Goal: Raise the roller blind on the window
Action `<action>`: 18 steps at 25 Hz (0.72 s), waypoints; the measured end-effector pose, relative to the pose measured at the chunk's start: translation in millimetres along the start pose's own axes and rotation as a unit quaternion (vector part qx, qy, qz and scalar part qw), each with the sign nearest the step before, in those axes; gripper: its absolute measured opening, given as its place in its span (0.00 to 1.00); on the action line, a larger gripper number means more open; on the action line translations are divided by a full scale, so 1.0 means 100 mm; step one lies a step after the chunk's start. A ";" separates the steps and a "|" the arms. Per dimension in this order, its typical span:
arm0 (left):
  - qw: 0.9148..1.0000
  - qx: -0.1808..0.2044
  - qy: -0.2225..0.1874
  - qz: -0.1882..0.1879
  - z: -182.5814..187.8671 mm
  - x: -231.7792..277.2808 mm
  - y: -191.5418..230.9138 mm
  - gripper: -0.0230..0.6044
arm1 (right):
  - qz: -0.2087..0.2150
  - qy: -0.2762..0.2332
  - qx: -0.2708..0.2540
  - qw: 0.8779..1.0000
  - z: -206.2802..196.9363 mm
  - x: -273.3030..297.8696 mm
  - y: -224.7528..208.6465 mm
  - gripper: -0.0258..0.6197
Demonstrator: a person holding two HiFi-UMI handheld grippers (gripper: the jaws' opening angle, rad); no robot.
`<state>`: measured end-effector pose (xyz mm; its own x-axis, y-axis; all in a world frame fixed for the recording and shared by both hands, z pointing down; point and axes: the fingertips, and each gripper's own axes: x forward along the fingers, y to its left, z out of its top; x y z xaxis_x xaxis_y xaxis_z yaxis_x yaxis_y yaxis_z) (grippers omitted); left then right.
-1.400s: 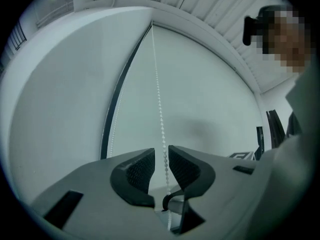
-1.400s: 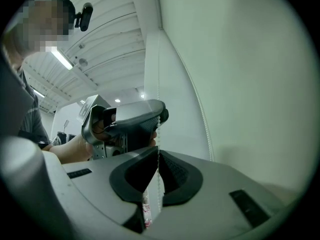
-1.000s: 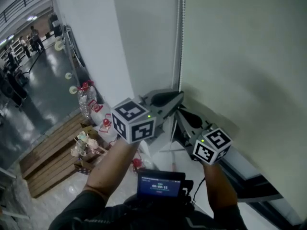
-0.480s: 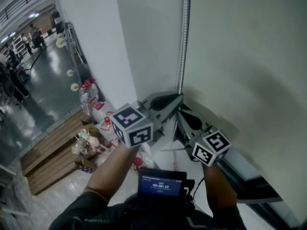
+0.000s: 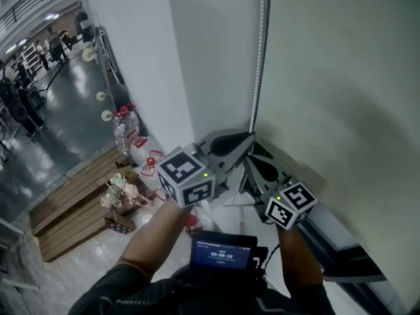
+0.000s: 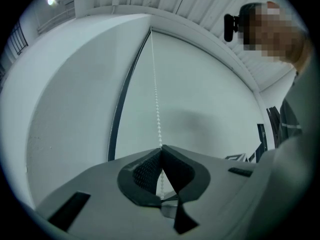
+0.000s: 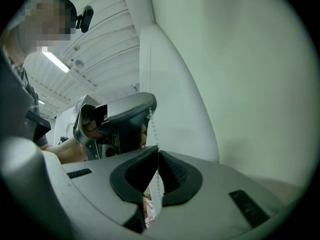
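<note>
White wall, lowered roller blind (image 5: 341,77), bead chain (image 5: 260,58) at its edge.
Left gripper (image 5: 248,136) and right gripper (image 5: 249,159) both clamp the chain, left above right, seemingly for hand-over-hand pulling.

Dim, greenish light (fisheye-bent edges), perhaps slightly soft

The fingers (image 7: 174,173) of the right gripper (image 7: 157,150) are pressed together on the bead chain (image 7: 153,130). The chain rises to the left gripper (image 7: 148,109) just beyond, left of the pale roller blind (image 7: 245,84).
</note>
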<state>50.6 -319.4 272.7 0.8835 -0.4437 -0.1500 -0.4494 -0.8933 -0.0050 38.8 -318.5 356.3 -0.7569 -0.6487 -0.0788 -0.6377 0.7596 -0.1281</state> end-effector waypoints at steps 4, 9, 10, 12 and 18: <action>1.000 0.005 -0.002 -0.004 0.01 -0.01 -0.01 0.03 | 0.003 0.002 -0.001 1.000 -0.01 0.01 0.02 0.05; 1.000 0.010 0.001 0.000 -0.05 -0.02 -0.02 0.04 | 0.001 0.009 -0.003 1.000 -0.07 -0.01 0.02 0.05; 1.000 0.010 0.005 0.001 -0.09 -0.02 -0.02 0.04 | -0.001 0.015 -0.002 1.000 -0.11 -0.01 0.01 0.04; 1.000 0.008 0.017 0.002 -0.21 -0.02 -0.02 0.04 | -0.006 0.029 0.002 1.000 -0.22 -0.01 -0.02 0.04; 0.999 -0.007 0.034 0.006 -0.50 -0.04 0.00 0.04 | -0.021 0.068 0.014 0.997 -0.49 -0.04 -0.10 0.05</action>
<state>53.8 -321.3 322.8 0.8855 -0.4573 -0.0825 -0.4581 -0.8889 0.0100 41.6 -321.1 406.2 -0.7428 -0.6667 0.0613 -0.6669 0.7286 -0.1563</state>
